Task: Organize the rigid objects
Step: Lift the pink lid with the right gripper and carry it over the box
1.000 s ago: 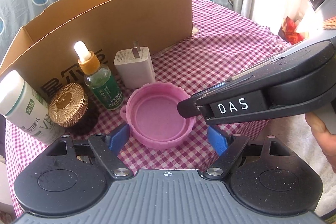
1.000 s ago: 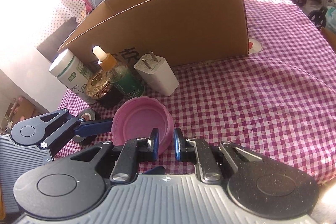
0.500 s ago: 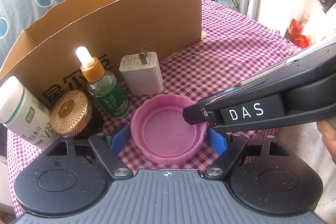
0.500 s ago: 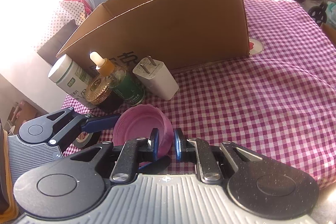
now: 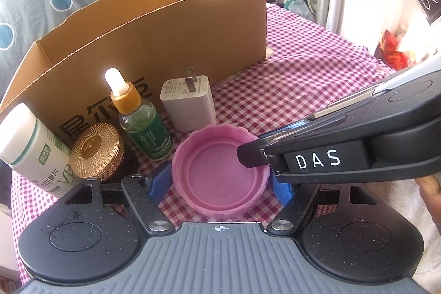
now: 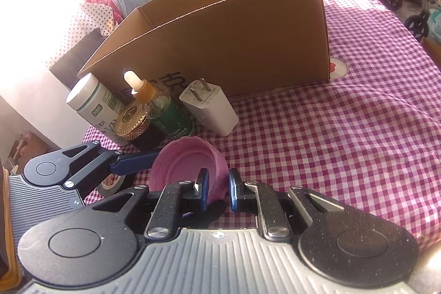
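Observation:
A pink plastic lid (image 5: 220, 170) lies open side up between the blue pads of my left gripper (image 5: 219, 185); the jaws are wide and each pad stands close to the rim. My right gripper (image 6: 216, 190) pinches the lid's near wall (image 6: 193, 164), one finger inside and one outside. In the left wrist view that gripper (image 5: 252, 153) reaches in from the right. Behind stand a white charger plug (image 5: 190, 104), a green dropper bottle (image 5: 143, 123), a gold-capped jar (image 5: 95, 150) and a white pill bottle (image 5: 30, 145).
An open cardboard box (image 5: 165, 32) stands behind the row on the checked tablecloth (image 5: 303, 73). A roll of black tape (image 6: 113, 183) lies under my left gripper in the right wrist view. The table edge runs close on the left.
The lid has slid nearer, deeper between the left pads, and now lies flatter. The right gripper has kept its pinch on the lid's wall.

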Demonstrator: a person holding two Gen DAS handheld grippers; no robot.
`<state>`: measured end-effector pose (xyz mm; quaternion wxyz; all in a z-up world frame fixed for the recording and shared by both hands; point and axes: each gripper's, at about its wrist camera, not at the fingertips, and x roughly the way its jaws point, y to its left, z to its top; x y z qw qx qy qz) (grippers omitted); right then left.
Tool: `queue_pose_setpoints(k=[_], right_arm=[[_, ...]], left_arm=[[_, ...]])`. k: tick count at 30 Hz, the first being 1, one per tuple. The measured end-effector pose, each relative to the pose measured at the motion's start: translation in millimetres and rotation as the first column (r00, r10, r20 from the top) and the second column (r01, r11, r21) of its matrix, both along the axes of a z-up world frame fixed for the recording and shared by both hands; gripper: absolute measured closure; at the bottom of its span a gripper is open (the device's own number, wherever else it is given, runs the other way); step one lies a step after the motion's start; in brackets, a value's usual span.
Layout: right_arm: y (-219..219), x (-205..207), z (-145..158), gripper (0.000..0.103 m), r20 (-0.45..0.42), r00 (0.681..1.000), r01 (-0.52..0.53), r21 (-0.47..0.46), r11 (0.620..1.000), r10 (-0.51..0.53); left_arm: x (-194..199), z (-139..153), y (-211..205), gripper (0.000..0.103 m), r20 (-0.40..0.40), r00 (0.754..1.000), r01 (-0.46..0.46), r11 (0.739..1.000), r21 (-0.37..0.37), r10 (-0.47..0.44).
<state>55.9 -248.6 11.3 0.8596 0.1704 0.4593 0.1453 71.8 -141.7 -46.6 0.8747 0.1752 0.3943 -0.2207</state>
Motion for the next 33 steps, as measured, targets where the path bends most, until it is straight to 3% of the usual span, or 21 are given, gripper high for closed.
queue_pose_setpoints(k=[22,33], right_arm=[[4.6,-25.4,35.7,0.086,0.085,0.996,0.014,-0.001,1.0,-0.013],[14.3,-21.3,103.5,0.086,0.3,0.954,-0.011,-0.005,1.0,0.012]], left_arm=[[-23.6,31.1,3.2,0.029,0.085,0.996,-0.012,1.0,-0.022,0.014],[-24.1,100.7,11.6,0.029,0.274,0.961,-0.038,0.999,-0.031,0.045]])
